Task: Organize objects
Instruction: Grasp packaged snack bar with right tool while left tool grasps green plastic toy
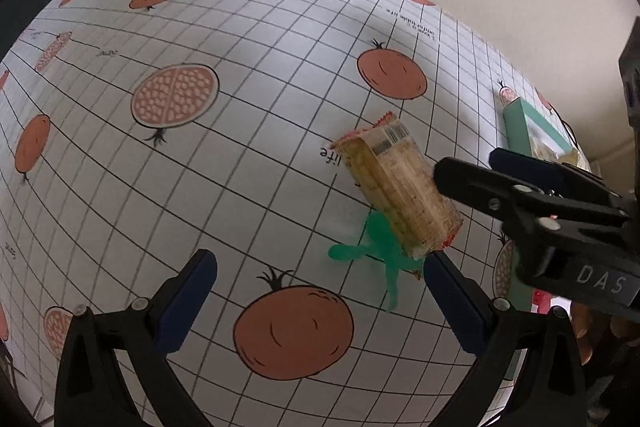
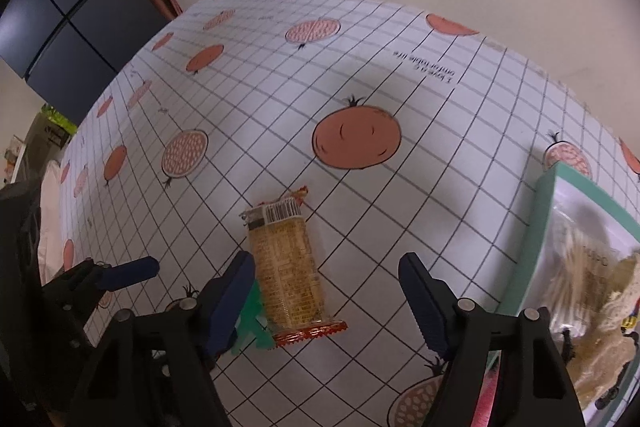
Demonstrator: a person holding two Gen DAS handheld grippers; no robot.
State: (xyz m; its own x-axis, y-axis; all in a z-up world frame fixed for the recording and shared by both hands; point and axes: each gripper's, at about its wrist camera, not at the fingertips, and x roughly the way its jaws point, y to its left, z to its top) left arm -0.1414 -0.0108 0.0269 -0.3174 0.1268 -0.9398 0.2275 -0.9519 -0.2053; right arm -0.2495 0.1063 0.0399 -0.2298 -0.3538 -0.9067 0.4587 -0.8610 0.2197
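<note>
Both tongs apart above the table.
We see the clear-wrapped yellow cracker packet (image 2: 286,267) lying on the gridded pomegranate-print tablecloth (image 2: 400,187), overlapping a green plastic figure (image 1: 380,251), between the right gripper's (image 2: 326,301) spread jaws; the left gripper (image 1: 320,301) stands empty.

Cracker pack (image 2: 286,269) flat (atop green toy (image 1: 378,251)?)

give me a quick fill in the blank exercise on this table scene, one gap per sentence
1. The cracker packet lies partly on top of a ____ plastic piece.
2. The tablecloth is printed with a grid and ____.
3. The right claw has its jaws ____.
4. The box has a ____ rim.

Missing words: green; pomegranates; open; teal
</note>
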